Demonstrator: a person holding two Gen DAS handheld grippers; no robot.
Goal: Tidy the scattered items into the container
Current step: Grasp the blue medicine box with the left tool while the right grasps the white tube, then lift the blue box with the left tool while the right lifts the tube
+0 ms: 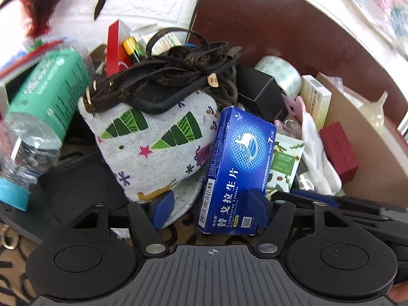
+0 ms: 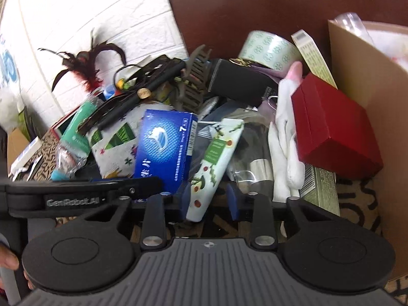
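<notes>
A heap of items lies on a patterned cloth. My left gripper [image 1: 211, 209] is open, its blue pads on either side of the lower end of a blue medicine box [image 1: 234, 168], beside a grey Christmas sock [image 1: 153, 137]. The blue box also shows in the right wrist view [image 2: 163, 150]. My right gripper [image 2: 207, 199] is open around the lower end of a white-and-green hand cream tube [image 2: 214, 163]; I cannot tell if the pads touch it. The cardboard container [image 2: 369, 81] stands at the right, and its wall also shows in the left wrist view [image 1: 362, 137].
A brown leather strap [image 1: 163, 71], green-labelled water bottle [image 1: 43, 102], black box [image 1: 260, 89], tape roll [image 2: 267, 48], red box [image 2: 331, 127], white gloves [image 2: 285, 148] and brown hair claw [image 2: 193, 81] crowd the heap. A dark brown chair back [image 2: 255, 12] and white wall stand behind.
</notes>
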